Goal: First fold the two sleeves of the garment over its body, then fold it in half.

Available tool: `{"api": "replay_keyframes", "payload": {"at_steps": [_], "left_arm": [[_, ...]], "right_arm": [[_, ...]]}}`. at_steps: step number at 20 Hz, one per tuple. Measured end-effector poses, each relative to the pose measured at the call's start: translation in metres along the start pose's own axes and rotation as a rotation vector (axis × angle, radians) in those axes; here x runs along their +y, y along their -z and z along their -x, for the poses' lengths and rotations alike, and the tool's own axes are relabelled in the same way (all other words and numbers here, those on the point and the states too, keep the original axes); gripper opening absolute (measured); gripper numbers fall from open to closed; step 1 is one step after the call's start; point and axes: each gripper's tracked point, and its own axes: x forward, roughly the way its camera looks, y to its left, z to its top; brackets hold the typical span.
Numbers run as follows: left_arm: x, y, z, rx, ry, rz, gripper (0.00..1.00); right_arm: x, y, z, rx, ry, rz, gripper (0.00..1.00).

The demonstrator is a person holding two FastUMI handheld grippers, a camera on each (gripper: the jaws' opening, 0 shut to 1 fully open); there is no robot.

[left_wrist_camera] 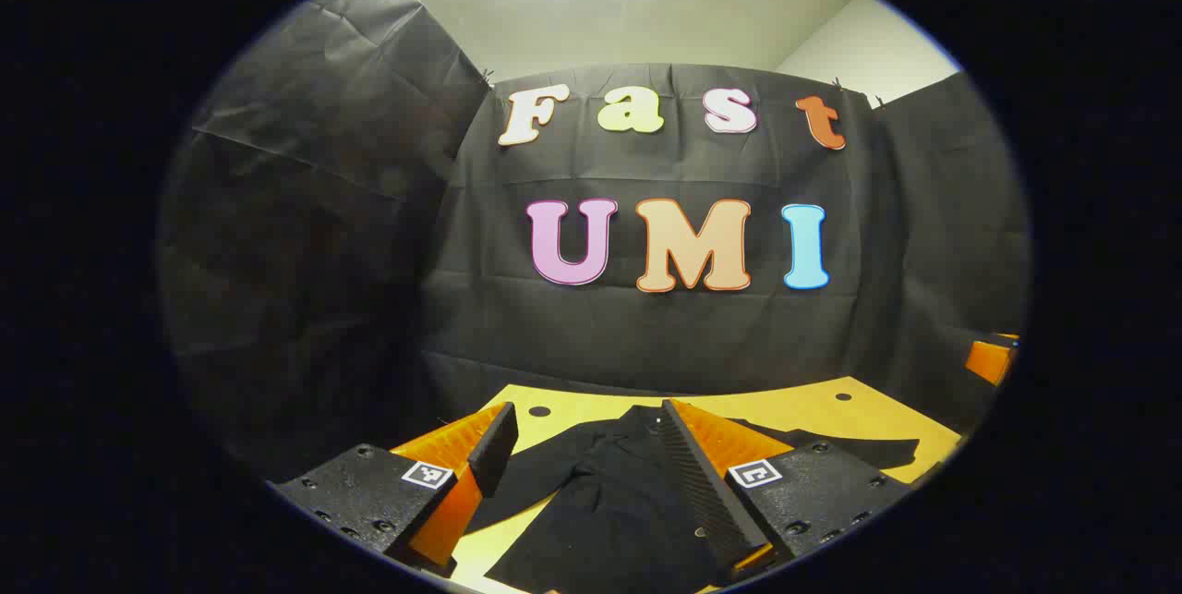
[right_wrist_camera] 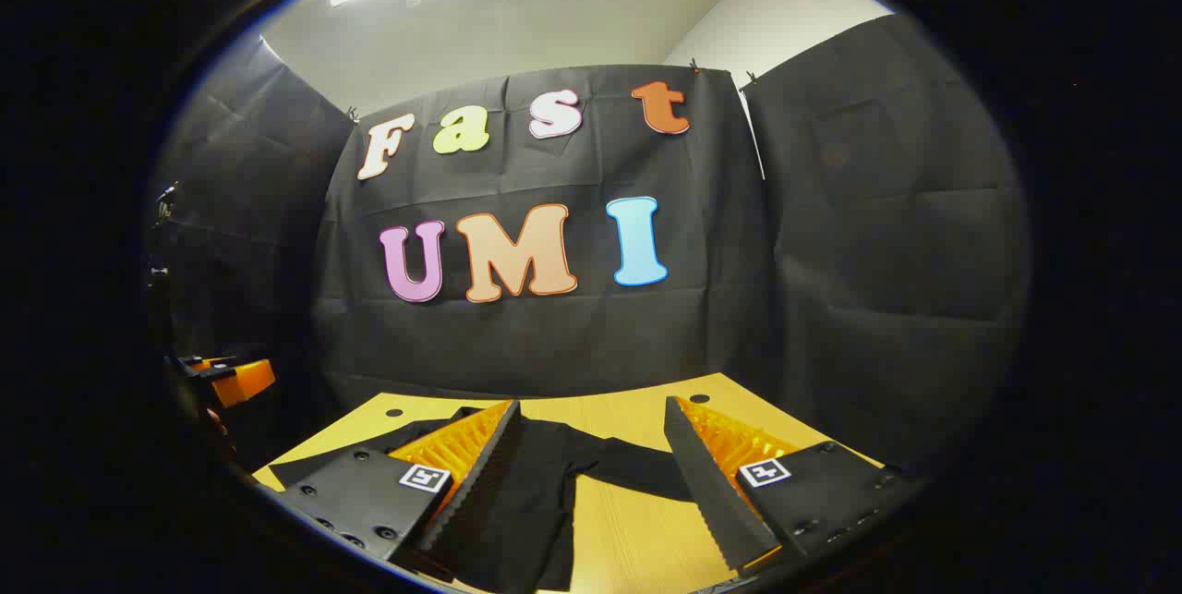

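Two grippers hang above a yellow table [left_wrist_camera: 813, 409] with their jaws spread wide, holding nothing. In the left gripper view, the left gripper [left_wrist_camera: 588, 469] frames the dark garment [left_wrist_camera: 600, 502] at bottom centre, sleeves spread flat. In the right gripper view, the right gripper [right_wrist_camera: 591, 465] sits bottom centre, the garment lower left.

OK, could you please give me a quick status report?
Left gripper open, right gripper open, both above the table. Black shirt flat, sleeves out, nothing folded. Nothing in the way.
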Motion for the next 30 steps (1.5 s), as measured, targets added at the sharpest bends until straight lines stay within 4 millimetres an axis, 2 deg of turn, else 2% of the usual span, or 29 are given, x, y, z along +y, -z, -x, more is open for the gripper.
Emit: {"api": "replay_keyframes", "payload": {"at_steps": [1,7,8,10,14,20,30], "left_arm": [[0.0,-0.001,-0.002,-0.002,-0.004,0.001,0.92],[-0.011,0.009,-0.006,0.02,0.009,0.013,0.92],[-0.012,0.01,-0.008,0.022,0.01,0.018,0.92],[-0.013,0.012,-0.01,0.03,0.003,0.015,0.92],[-0.011,0.012,-0.013,0.03,-0.008,-0.005,0.92],[-0.005,0.016,-0.013,0.04,-0.042,0.0,0.92],[-0.003,0.024,-0.004,0.06,-0.085,0.016,0.92]], "right_arm": [[-0.002,0.001,0.0,0.001,0.005,-0.003,0.97],[-0.012,0.001,-0.007,-0.002,0.027,-0.008,0.97],[-0.014,0.0,-0.009,-0.002,0.033,-0.009,0.94],[-0.017,0.003,-0.014,0.01,0.04,-0.022,0.97],[-0.022,-0.005,-0.023,-0.007,0.049,-0.027,0.97],[-0.022,0.001,-0.035,0.002,0.044,-0.039,0.97],[-0.029,0.009,-0.04,0.03,0.023,-0.039,0.97]]}}
